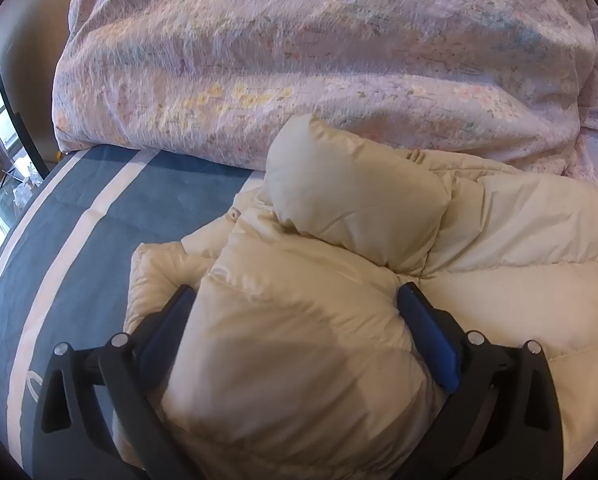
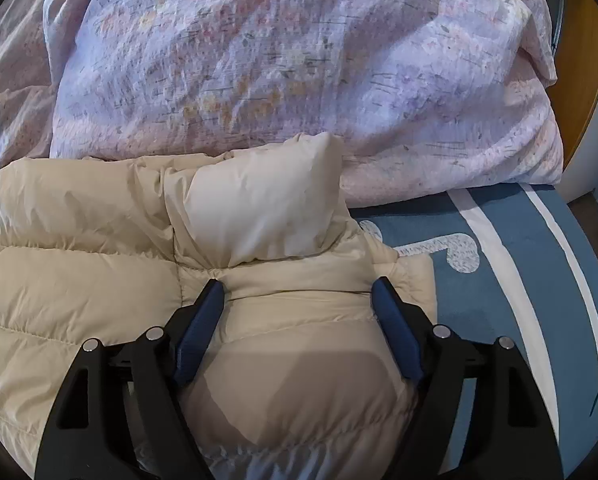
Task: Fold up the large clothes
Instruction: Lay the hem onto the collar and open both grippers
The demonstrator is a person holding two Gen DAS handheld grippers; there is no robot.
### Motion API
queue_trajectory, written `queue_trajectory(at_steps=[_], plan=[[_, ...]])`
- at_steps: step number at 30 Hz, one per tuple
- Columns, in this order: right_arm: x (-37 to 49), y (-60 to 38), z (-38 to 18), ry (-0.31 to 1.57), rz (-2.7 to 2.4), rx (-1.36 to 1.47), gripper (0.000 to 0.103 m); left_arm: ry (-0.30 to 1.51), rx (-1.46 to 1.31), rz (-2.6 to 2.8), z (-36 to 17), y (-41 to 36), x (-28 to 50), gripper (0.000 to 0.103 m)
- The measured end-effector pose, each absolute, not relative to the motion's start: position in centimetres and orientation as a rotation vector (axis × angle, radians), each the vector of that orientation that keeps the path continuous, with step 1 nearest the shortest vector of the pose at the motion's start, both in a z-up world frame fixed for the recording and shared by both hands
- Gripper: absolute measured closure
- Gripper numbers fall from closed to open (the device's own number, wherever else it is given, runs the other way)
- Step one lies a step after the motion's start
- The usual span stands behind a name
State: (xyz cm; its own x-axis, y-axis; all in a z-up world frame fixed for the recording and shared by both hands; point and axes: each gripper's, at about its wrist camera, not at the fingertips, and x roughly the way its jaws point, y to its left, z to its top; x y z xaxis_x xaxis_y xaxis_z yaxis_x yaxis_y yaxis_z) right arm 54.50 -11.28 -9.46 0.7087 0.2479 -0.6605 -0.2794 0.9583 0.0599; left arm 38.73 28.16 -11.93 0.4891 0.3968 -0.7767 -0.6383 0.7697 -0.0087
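Observation:
A cream puffer jacket [image 1: 499,240] lies on a blue bed sheet [image 1: 99,232] with white stripes. My left gripper [image 1: 295,296] has its jaws wide apart around a puffy fold of the jacket's left side, its blue pads [image 1: 431,332] against the fabric. A raised padded flap [image 1: 351,196] stands beyond it. In the right wrist view my right gripper [image 2: 299,292] likewise straddles a puffy fold of the jacket [image 2: 79,260] at its right side, jaws wide, with the flap [image 2: 259,208] ahead.
A bulky pink floral duvet [image 1: 299,60] is heaped right behind the jacket, also in the right wrist view [image 2: 299,60]. Bare blue sheet lies left of the jacket and, in the right wrist view [image 2: 519,280], to its right. A window frame [image 1: 3,80] is at far left.

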Motion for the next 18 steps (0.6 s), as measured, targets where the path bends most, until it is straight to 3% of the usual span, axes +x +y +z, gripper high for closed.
queue_trajectory(at_steps=[18], plan=[[54.6,-11.6,-9.64,0.754,0.293,-0.006,0.02,0.834,-0.312,0.673,-12.12,28.43,38.38,0.002]])
